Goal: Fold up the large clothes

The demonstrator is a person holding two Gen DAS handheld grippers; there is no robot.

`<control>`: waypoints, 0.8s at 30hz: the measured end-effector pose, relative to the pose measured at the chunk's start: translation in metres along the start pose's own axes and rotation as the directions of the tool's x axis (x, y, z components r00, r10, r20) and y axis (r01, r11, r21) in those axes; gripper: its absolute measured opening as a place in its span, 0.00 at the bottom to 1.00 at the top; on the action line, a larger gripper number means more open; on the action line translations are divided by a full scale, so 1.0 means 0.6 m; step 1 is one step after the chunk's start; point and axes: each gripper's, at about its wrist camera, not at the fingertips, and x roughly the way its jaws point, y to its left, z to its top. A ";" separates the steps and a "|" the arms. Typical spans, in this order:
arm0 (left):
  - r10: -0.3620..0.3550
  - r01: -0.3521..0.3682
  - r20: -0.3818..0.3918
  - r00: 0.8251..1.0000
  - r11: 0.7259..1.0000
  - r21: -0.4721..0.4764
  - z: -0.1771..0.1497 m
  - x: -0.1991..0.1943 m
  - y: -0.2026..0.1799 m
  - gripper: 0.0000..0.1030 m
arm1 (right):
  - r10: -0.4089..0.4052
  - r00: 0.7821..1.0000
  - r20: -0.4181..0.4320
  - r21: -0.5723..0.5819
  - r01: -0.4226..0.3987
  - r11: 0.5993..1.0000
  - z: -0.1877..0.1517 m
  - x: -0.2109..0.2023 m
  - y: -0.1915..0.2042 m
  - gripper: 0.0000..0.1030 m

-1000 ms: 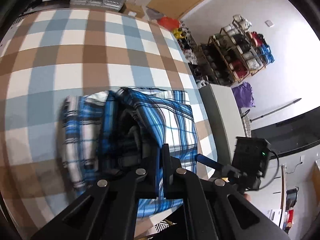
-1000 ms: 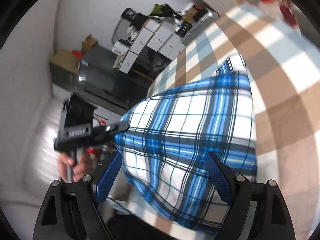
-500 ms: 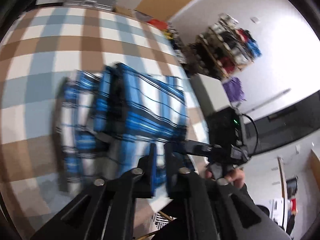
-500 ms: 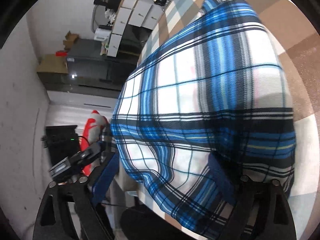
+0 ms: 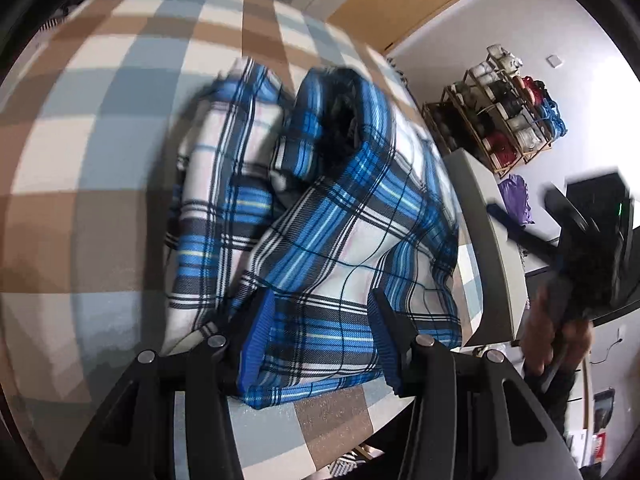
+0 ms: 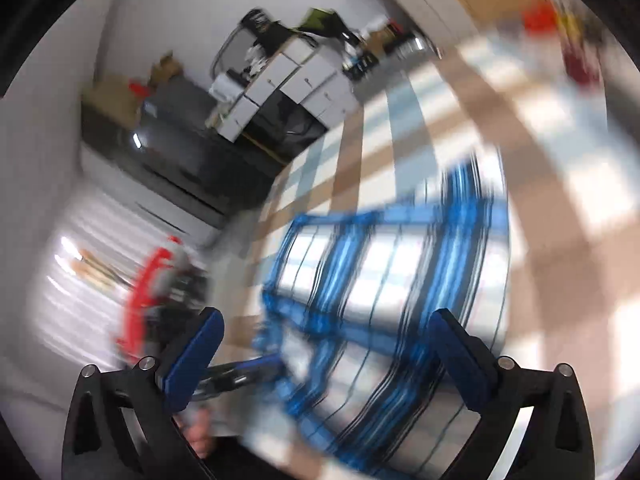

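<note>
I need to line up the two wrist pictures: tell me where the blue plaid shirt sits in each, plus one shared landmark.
Left wrist: the blue plaid shirt fills the centre, folded, reaching down between the fingers.
Right wrist: the shirt, blurred, lies centre to lower right.
Shared landmark: the brown, blue and white checked tablecloth beneath it.

The folded shirt [image 5: 320, 208] lies on the checked cloth [image 5: 100, 128] near its edge.

Checked tablecloth [image 5: 100, 152] on table, folded plaid shirt [image 5: 348, 216] on it
</note>
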 end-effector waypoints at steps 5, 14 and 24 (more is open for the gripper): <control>0.018 -0.029 0.113 0.993 0.995 0.096 -0.002 -0.031 -0.013 0.73 | -0.179 0.964 -0.195 -0.378 0.095 0.921 0.088 0.121 0.098 1.00; -0.063 0.072 -0.055 0.997 0.978 0.195 0.026 0.044 -0.008 0.81 | -0.218 0.843 -0.492 -0.481 -0.055 0.875 0.122 0.278 0.068 0.80; -0.159 0.170 -0.169 0.973 0.984 0.056 0.024 0.058 0.046 0.05 | -0.045 0.921 -0.387 -0.354 -0.104 0.929 0.128 0.245 0.077 0.13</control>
